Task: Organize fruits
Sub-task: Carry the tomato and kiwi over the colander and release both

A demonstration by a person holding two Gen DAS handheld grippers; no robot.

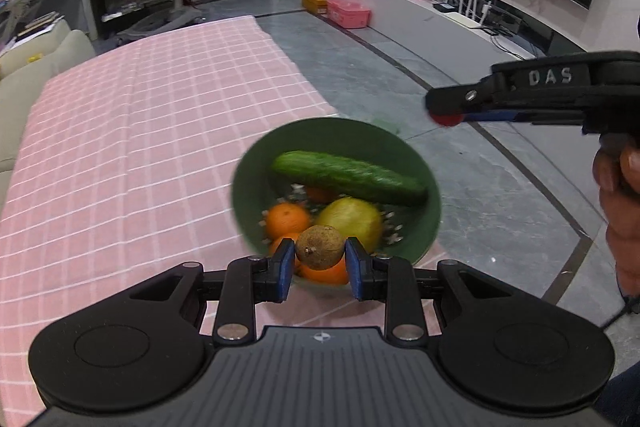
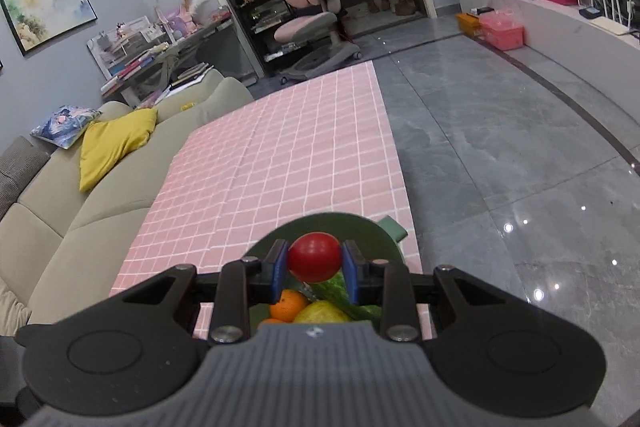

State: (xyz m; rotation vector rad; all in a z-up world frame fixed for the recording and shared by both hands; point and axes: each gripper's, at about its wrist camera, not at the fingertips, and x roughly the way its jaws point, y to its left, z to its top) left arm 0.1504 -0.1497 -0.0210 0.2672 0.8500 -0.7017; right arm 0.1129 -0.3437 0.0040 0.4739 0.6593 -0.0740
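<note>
A green bowl (image 1: pixel 416 163) stands at the right edge of the pink checked table (image 1: pixel 140 131). It holds a cucumber (image 1: pixel 348 177), oranges (image 1: pixel 287 219) and a yellow-green fruit (image 1: pixel 352 221). My left gripper (image 1: pixel 320 263) is shut on a small brown round fruit (image 1: pixel 320 247) just above the bowl's near side. My right gripper (image 2: pixel 315 269) is shut on a red tomato (image 2: pixel 315 257) above the bowl (image 2: pixel 372 237). In the left wrist view the right gripper (image 1: pixel 446 109) hangs up and to the right of the bowl.
A beige sofa (image 2: pixel 80 195) with a yellow cushion (image 2: pixel 114 145) runs along the table's left side. Grey tiled floor (image 2: pixel 500 147) lies to the right. A pink chair (image 2: pixel 308 15) and a pink bin (image 2: pixel 502 29) stand farther back.
</note>
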